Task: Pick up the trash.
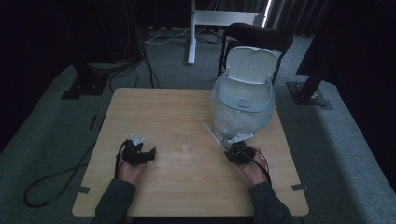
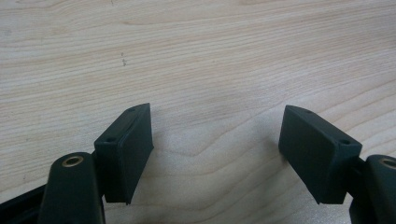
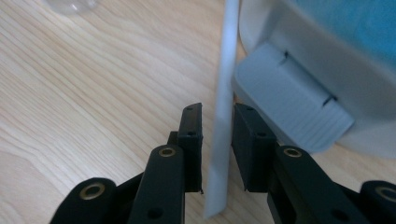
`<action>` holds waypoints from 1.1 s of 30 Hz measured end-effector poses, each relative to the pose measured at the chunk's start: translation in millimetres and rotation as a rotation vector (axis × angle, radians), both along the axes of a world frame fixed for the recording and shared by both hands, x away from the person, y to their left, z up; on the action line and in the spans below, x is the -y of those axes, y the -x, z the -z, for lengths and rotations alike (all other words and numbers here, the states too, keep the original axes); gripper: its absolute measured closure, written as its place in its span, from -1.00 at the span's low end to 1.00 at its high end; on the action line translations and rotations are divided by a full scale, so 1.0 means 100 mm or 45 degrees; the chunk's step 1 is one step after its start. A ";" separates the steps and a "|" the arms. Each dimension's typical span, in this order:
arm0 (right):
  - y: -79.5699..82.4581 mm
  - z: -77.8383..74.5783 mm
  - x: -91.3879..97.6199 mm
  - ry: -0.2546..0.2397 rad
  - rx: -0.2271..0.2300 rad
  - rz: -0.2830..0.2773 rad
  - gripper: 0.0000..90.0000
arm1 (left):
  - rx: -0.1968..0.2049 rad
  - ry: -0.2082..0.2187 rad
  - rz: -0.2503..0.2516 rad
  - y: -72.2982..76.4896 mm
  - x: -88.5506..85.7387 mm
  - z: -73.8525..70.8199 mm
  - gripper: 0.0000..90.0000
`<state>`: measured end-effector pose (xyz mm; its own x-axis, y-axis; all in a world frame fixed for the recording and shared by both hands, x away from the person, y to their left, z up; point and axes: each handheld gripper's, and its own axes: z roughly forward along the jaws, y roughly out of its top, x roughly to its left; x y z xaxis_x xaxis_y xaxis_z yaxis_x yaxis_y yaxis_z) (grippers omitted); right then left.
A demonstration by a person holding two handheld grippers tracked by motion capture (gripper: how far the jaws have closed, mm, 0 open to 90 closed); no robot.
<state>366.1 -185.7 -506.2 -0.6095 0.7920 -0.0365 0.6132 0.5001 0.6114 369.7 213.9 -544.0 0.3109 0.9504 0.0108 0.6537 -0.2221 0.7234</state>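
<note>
Lying flat on table [image 1: 154,116], white strip [image 1: 212,135] has its long axis running far-left to near-right, near end between right gripper [image 3: 217,116] jaws, narrowly parted, gaps visible. Left gripper [image 2: 217,135] wide open, empty. Bin [image 1: 243,100] just beside the strip.

We find no lettering, label, brand mark, number or sign that can be read anywhere in these views. The bin [image 1: 243,100], the white strip [image 3: 222,116], the table [image 1: 159,121] and the black gripper parts carry plain surfaces; any marks are too dim or small for us to read.
</note>
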 end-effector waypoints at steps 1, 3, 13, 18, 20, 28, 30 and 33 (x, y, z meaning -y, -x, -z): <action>0.00 0.02 0.00 0.002 -0.009 0.003 0.62 | 0.000 0.000 0.000 0.00 0.00 0.00 -0.42; 0.00 0.03 0.01 0.005 -0.022 0.007 0.62 | -0.001 0.000 0.000 0.00 0.00 0.00 -0.42; -0.05 0.15 0.02 0.064 -0.088 0.013 0.63 | -0.001 0.000 0.000 0.00 0.00 0.00 -0.42; -0.07 0.15 0.04 0.047 -0.116 0.015 0.71 | -0.001 0.001 0.000 0.00 0.00 0.00 -0.42; -0.08 0.14 0.04 0.041 -0.126 0.024 0.73 | -0.001 0.000 0.001 0.00 0.00 0.00 -0.42; -0.06 0.15 0.04 0.048 -0.102 0.023 0.75 | -0.001 0.000 0.001 0.00 0.00 0.00 -0.42; -0.04 0.14 0.04 0.044 -0.090 0.016 0.75 | -0.001 0.000 0.001 0.00 0.00 0.00 -0.42; -0.03 0.12 0.05 0.025 -0.084 0.009 0.75 | -0.002 0.000 0.001 0.00 0.00 0.00 -0.42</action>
<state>369.2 -190.3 -517.8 -0.6053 0.7959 -0.0118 0.6556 0.5069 0.5596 369.3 213.6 -544.0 0.3115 0.9502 0.0104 0.6546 -0.2225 0.7225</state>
